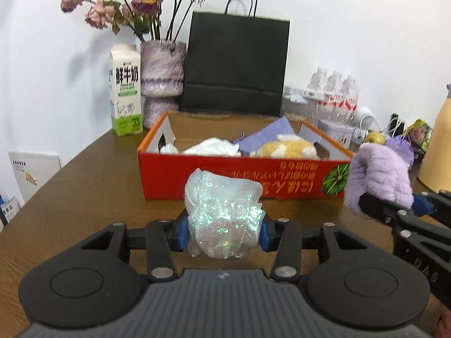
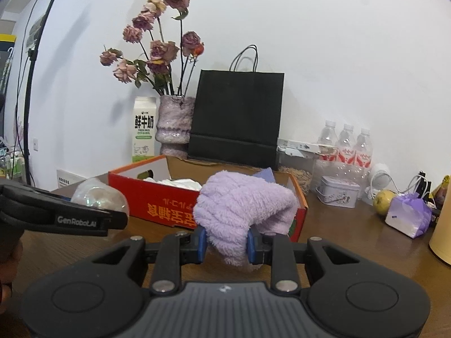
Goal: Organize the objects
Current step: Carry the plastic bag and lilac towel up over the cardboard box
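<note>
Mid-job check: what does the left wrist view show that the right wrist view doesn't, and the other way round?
Only the left wrist view shows the yellow plush toy inside the red box, and the left hand-held gripper squeezing the shiny plastic bag.

Only the right wrist view shows the light stand, the small tin, and the right hand-held gripper clamped on the purple fluffy cloth.

Both show the box, both held items, the milk carton, the black paper bag and the dried flowers.

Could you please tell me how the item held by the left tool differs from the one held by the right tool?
The left tool grips a crinkled iridescent plastic wrap, shiny and translucent; the right tool grips a fluffy lilac towel, matte and opaque. The wrap looks stiff; the towel droops softly. Both are clamped above the table, short of the red box.
</note>
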Demonstrator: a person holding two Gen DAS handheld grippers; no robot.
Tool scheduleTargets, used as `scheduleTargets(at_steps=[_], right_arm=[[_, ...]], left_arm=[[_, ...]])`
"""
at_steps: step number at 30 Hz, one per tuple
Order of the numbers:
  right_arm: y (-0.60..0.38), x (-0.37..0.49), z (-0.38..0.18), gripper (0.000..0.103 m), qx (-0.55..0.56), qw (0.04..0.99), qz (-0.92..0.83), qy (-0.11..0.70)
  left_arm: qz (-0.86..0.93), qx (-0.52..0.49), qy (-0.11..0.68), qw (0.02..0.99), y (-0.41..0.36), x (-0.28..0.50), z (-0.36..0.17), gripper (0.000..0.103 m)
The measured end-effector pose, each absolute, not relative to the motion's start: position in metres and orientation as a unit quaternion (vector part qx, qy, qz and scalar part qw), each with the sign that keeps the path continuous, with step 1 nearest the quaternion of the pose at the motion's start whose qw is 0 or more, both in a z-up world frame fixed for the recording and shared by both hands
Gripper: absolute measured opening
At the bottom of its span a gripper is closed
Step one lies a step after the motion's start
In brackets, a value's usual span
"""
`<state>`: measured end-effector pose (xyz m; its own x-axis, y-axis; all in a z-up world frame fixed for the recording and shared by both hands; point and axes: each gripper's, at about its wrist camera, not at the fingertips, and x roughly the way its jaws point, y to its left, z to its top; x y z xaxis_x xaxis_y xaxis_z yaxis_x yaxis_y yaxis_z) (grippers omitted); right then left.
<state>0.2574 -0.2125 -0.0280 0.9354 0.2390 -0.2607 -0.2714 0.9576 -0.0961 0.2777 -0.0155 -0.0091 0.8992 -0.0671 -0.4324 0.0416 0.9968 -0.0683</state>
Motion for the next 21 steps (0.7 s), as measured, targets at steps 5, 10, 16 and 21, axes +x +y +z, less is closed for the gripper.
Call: scheduleTargets(at_steps=[5,10,16,21], right_arm=[[-0.206,0.261,-0.02,0.026,-0.069,0.982,0.135,0.114],[-0.2,0.27,-0.011,0.026,-0.072,0.982,0.14,0.105],[-0.194,0.284,0.002,0.026,-0.069,0.983,0.143,0.088],[-0.189,0.298,0.011,0.026,-0.064,0.985,0.143,0.071]], left_arm=[[-0.026,-0.025,0.203,0.978,-0.017,0.283,0.006,0.046],[-0.026,-0.026,0.187,0.982,-0.017,0.294,0.021,0.046],[-0.023,-0.036,0.171,0.984,-0.018,0.311,0.036,0.046],[-0.015,-0.048,0.159,0.986,-0.018,0.328,0.047,0.046]])
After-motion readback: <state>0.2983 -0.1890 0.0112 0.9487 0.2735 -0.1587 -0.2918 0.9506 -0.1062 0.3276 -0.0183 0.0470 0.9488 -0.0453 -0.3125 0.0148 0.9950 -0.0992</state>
